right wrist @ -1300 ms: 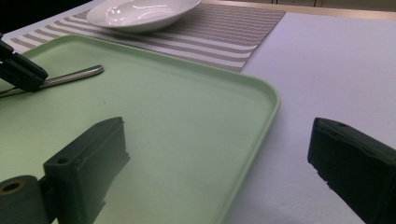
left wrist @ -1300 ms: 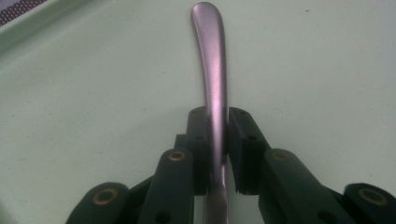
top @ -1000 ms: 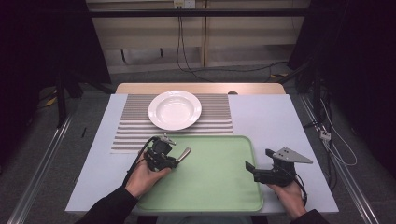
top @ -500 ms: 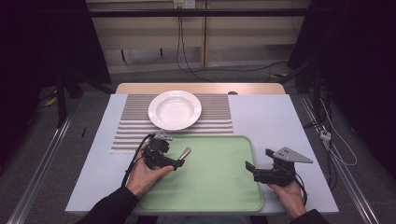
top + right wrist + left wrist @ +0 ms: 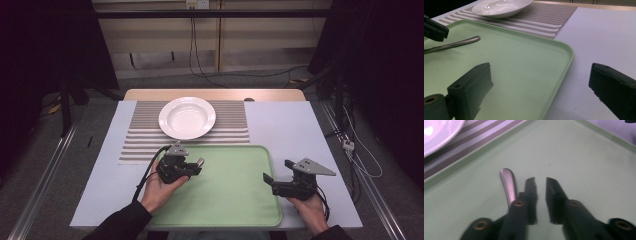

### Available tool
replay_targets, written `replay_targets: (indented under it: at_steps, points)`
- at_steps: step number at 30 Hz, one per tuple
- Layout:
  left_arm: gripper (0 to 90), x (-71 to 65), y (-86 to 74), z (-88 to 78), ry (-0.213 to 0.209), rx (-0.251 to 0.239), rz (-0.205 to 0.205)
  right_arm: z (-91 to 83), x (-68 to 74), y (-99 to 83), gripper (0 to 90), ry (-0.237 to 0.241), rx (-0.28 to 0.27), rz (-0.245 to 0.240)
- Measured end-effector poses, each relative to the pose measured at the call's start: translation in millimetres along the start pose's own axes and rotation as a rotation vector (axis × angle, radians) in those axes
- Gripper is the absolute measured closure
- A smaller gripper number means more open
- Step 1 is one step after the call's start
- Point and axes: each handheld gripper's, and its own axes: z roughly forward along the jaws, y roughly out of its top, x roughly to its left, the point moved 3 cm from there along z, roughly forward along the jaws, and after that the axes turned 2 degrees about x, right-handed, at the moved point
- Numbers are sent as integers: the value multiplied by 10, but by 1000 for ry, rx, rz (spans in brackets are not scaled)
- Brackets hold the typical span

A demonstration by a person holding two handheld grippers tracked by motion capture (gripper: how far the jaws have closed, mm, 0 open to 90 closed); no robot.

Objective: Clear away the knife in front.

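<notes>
From the high view, the left gripper (image 5: 196, 169) hovers over the near-left part of the green tray (image 5: 235, 200), held in the person's left hand (image 5: 159, 187). A slim metal utensil handle (image 5: 200, 161) pokes out just beside its tip, toward the tray's far edge. The right gripper (image 5: 266, 178) sits at the tray's right rim, well apart from the left one, its grey three-cornered plate on top. Beyond the tray a white plate (image 5: 187, 117) rests on a striped placemat (image 5: 230, 125), and both lie on the pale table (image 5: 295, 130).

In the left gripper view, the left gripper (image 5: 540, 181) has its jaws drawn nearly together after just closing, with a narrow gap and nothing between them (bare tray shows through the slot). The metal utensil handle (image 5: 508, 182) lies on the tray beside the left-hand jaw, outside the grip, its rounded end pointing away from the camera; whether it touches the jaw's outer side I cannot tell. The white plate (image 5: 439, 132) and striped placemat (image 5: 474, 142) show at the upper left.

In the right gripper view, the right gripper (image 5: 541, 72) stands wide open and empty, one jaw over the green tray (image 5: 529, 65), the other over the table (image 5: 604, 37). The utensil handle (image 5: 456, 43) lies flat on the tray's far-left area, next to the tip of the left gripper (image 5: 434, 30). The plate (image 5: 501, 7) sits on the placemat (image 5: 544, 20) beyond.
</notes>
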Motion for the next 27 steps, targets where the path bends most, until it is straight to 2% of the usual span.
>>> replay_targets:
  at_steps: [3, 4, 7, 8, 9, 10, 11, 14, 17, 19, 21, 27]
  points:
    - [900, -30, -4, 23, 3, 18, 22, -15, 15, 2, 46, -3, -5, 0]
    - [900, -46, -5, 34, 18, 29, 39, -16, 18, 2, 46, -4, -5, 0]
    - [900, -88, -6, 63, -3, 32, 69, -7, 23, 4, 45, -4, -2, -1]
    - [900, -107, -6, 66, 13, 39, 80, -7, 24, 2, 45, -5, 0, -5]
    - [900, -119, -8, 76, 8, 42, 87, -7, 28, 3, 46, -4, 1, -4]
    - [900, -130, -11, 88, 26, 53, 93, -8, 32, 4, 46, -2, -1, -2]
    - [900, -131, -17, 104, 21, 57, 98, -12, 36, 3, 46, -1, -2, -3]
    - [900, -99, -51, 157, 34, 106, 92, -18, 40, 2, 46, -2, -2, -8]
    - [900, -68, -76, 193, 41, 131, 98, -20, 44, 1, 45, -1, -2, -10]
    - [900, -69, -80, 208, 66, 135, 119, -19, 45, 1, 46, -1, -2, -10]
    - [900, -64, -88, 229, 62, 149, 110, -15, 45, 1, 46, 0, 0, -7]
    - [900, -10, -90, 211, 93, 148, 94, -6, 48, 7, 45, 4, 1, -11]
